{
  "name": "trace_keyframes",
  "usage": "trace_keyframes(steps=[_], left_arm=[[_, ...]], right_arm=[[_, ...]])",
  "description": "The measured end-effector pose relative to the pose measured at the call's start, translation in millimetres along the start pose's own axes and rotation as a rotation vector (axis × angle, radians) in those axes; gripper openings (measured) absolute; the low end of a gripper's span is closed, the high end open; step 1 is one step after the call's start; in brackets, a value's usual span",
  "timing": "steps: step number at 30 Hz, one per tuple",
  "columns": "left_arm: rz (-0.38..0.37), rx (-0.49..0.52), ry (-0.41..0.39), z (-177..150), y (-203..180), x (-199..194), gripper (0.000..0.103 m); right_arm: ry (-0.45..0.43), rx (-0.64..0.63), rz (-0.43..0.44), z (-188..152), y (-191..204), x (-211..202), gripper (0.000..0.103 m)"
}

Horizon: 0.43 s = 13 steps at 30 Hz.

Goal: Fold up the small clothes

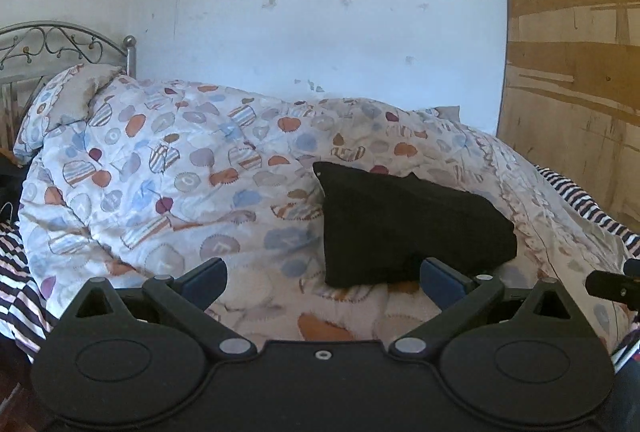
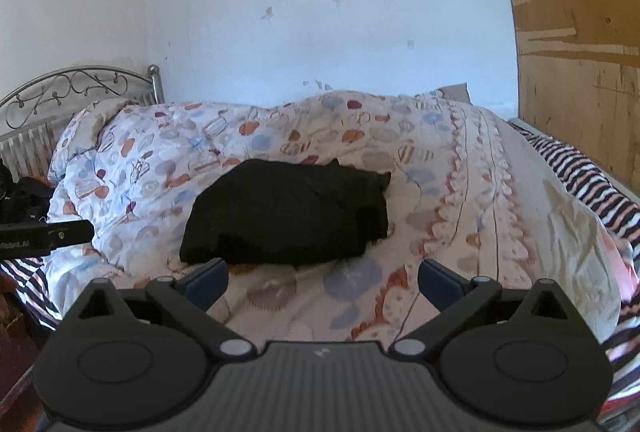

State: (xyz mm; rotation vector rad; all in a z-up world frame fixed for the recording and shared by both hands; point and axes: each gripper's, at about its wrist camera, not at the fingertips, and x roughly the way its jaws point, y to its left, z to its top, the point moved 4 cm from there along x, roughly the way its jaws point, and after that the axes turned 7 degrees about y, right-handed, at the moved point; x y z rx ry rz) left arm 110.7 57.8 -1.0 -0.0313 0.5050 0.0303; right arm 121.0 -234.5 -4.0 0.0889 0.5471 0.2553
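A folded black garment (image 1: 404,228) lies on a patterned quilt (image 1: 168,168) on the bed. In the right wrist view the same black garment (image 2: 292,212) sits in the middle of the quilt (image 2: 460,192). My left gripper (image 1: 323,280) is open, its blue-padded fingers spread wide, just short of the garment's near edge with nothing between them. My right gripper (image 2: 323,282) is open too, a little back from the garment, with only quilt between its fingers. Each gripper's tip shows at the edge of the other's view.
A metal headboard (image 1: 60,44) stands at the far left, with a pillow (image 1: 68,100) under the quilt's end. A striped sheet (image 2: 580,168) shows along the right side of the bed. A white wall (image 1: 320,12) runs behind and a wooden panel (image 1: 572,52) stands at the right. Dark items (image 2: 20,192) lie at the left.
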Motion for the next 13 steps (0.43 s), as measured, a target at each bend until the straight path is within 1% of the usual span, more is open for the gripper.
trace_keyframes(steps=[7, 10, 13], left_arm=[[0.004, -0.017, 0.034, -6, 1, 4, 0.102], [0.001, -0.049, 0.053, -7, 4, 9, 0.102], [0.003, -0.051, 0.072, -9, 5, 15, 0.102]], right_arm=[[-0.001, 0.000, 0.000, 0, 1, -2, 0.103], [0.007, -0.001, 0.001, 1, 2, 0, 0.103], [0.019, 0.004, 0.004, 1, 0, 4, 0.103]])
